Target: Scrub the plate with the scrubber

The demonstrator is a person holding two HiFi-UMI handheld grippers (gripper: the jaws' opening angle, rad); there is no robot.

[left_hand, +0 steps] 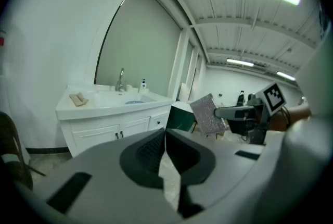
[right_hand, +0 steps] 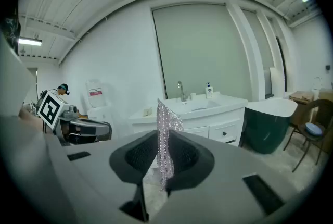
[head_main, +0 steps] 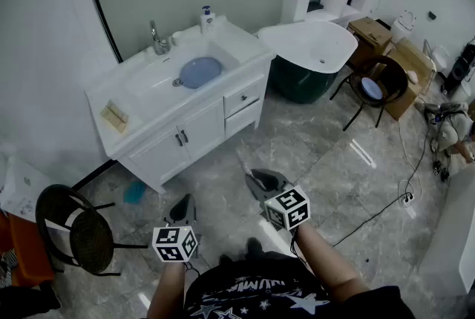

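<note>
- Gripping the scrubber (right_hand: 165,132), my right gripper (right_hand: 161,152) has both jaws clamped on its lower part. The sheet stands upright and edge-on out of the pads.
- The scrubber is a thin, silvery mesh with a glittery weave. From the left gripper view it shows as a flat square patch, and I judge it soft and floppy.
- My left gripper (left_hand: 165,137) has its jaws pressed together with nothing between them.
- In the head view both grippers hang close to my body over the grey veined floor (head_main: 334,162), well apart from the white vanity (head_main: 148,99).
- The plate (head_main: 200,73) lies flat in the basin of that vanity, just in front of the faucet (head_main: 158,39), with a soap bottle (head_main: 207,17) at the back edge.
- It is round, pale blue and looks smooth. From this far off I cannot tell whether it is dirty or wet.
- As I read it, only the pick-up of the scrubber is done. No scrubbing has begun, since scrubber and plate are nowhere near touching.
- What is left is to close in on the sink, bring the mesh down onto the plate and rub it across, perhaps steadying the plate with the free left gripper.
</note>
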